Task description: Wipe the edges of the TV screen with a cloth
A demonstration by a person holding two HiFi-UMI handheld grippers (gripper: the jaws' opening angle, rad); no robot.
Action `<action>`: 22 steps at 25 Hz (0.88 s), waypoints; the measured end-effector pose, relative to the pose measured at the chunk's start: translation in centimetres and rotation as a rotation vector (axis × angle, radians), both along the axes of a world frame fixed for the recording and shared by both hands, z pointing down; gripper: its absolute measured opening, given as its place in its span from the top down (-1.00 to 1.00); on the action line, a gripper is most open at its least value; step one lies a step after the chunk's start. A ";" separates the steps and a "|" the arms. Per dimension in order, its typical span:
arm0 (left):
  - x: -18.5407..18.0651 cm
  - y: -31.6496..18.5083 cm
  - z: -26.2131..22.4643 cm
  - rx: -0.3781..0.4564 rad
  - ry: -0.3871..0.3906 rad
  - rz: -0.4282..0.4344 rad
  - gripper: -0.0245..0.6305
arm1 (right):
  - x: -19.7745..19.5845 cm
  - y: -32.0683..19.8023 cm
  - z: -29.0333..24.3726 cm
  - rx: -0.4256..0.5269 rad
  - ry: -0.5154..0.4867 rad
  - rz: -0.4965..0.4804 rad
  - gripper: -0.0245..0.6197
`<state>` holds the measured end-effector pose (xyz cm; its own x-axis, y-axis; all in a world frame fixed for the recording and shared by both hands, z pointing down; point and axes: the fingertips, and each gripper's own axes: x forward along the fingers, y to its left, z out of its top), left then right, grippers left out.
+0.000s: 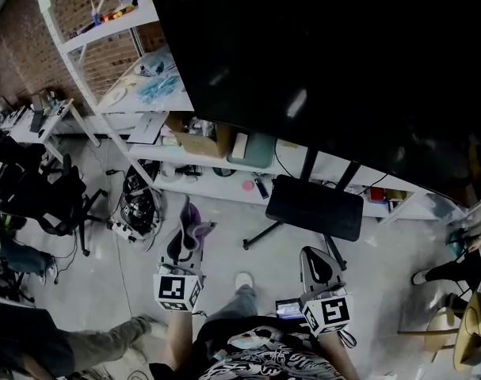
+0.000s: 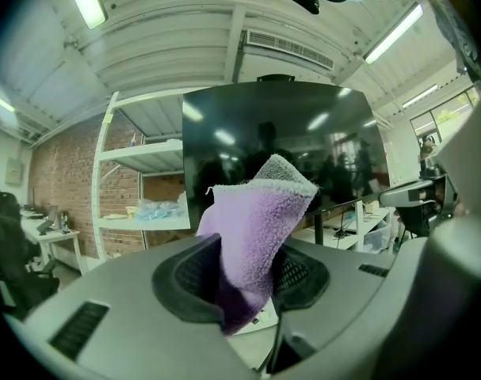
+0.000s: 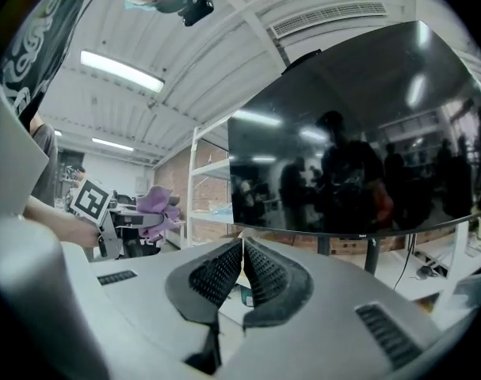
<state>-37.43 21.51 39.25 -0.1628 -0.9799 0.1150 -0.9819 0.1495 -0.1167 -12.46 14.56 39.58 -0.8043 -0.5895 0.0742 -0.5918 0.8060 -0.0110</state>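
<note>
A large black TV screen [image 1: 327,62] on a black stand fills the top right of the head view, and it also shows ahead as the TV [image 2: 280,145] and the TV [image 3: 359,141]. My left gripper [image 1: 185,240] is shut on a purple cloth [image 1: 194,222] and held low, short of the screen. In the left gripper view the purple cloth [image 2: 252,228] sticks up from between the closed jaws. My right gripper [image 1: 317,266] is shut with nothing in it; its pads meet. From the right gripper view, the left gripper's cloth [image 3: 157,200] shows at the left.
White shelving [image 1: 105,46] with small items stands left of the TV before a brick wall. A low white shelf [image 1: 224,169] with boxes runs under the screen. The stand's black base [image 1: 315,208] lies on the floor. Office chairs [image 1: 42,196] are at left.
</note>
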 end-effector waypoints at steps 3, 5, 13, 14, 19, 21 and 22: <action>-2.6 -1.6 0.3 -0.003 0.032 -0.024 0.49 | 0.5 -0.7 -0.1 -0.007 0.007 0.034 0.83; -4.8 -2.3 0.0 0.005 0.036 -0.041 0.49 | 0.0 -1.1 -0.2 -0.010 0.013 0.052 0.83; -11.3 -10.0 0.9 0.014 0.054 -0.020 0.49 | -5.3 -8.0 0.1 -0.006 0.039 0.122 0.83; -12.1 -11.1 1.1 0.016 0.056 -0.014 0.49 | -6.4 -8.9 0.2 0.000 0.043 0.119 0.83; -16.1 -15.7 2.2 0.002 0.060 0.013 0.49 | -10.8 -12.6 1.7 -0.036 0.053 0.122 0.83; -17.8 -17.2 2.3 0.006 0.066 0.016 0.49 | -12.4 -13.6 2.1 -0.048 0.062 0.127 0.83; -18.6 -17.9 2.5 0.005 0.067 0.020 0.49 | -13.2 -14.1 2.3 -0.051 0.067 0.130 0.83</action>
<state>-55.98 3.61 41.74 -0.1349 -0.9835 0.1205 -0.9903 0.1298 -0.0499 -25.61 0.41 41.93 -0.7136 -0.6825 0.1578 -0.6919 0.7219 -0.0068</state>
